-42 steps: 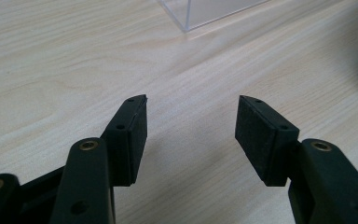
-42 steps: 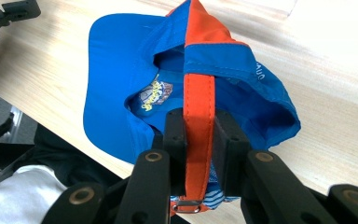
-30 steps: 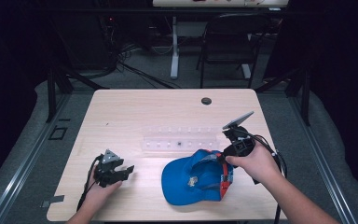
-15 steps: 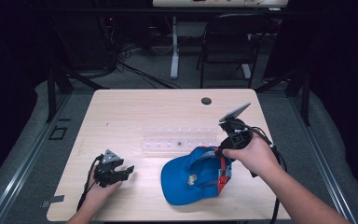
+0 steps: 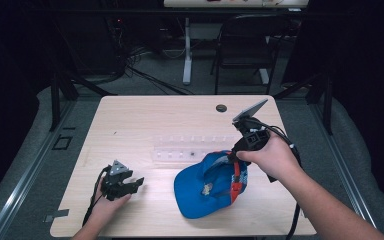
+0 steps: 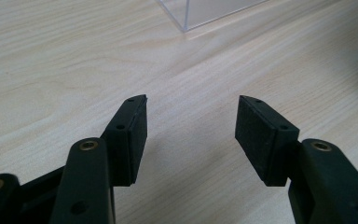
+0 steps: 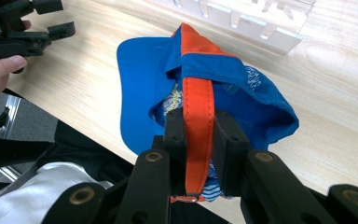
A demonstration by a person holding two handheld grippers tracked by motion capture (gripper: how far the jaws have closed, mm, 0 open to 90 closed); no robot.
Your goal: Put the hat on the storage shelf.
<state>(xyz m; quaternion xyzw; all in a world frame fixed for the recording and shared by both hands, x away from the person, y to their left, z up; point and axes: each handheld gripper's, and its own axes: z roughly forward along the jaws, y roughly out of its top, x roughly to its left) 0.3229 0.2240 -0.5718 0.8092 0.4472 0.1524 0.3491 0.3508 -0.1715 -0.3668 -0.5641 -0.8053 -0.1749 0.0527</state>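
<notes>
A blue cap [image 5: 202, 189] with an orange back strap [image 5: 237, 176] lies brim-down on the wooden table [image 5: 145, 115], its back edge lifted. My right gripper [image 5: 236, 161] comes down on it from above and is shut on the orange strap [image 7: 198, 93]. In the right gripper view the right gripper [image 7: 198, 117] pinches that strap between its pads, with the blue cap [image 7: 140, 79] hanging below. My left gripper [image 5: 133, 184] rests low on the table at the front left, open, apart from the cap. Bare wood shows between the jaws of the left gripper [image 6: 191, 100].
A clear plastic rack [image 5: 190, 147] lies across the table's middle, just behind the cap; its corner [image 6: 205, 11] shows ahead of the left gripper. A small dark round spot [image 5: 221, 108] sits near the table's far edge. A chair [image 5: 240, 55] and cables are beyond the table.
My right gripper has risen with the orange strap in it, pulling the back of the cap up off the table. The left gripper has stayed where it was.
</notes>
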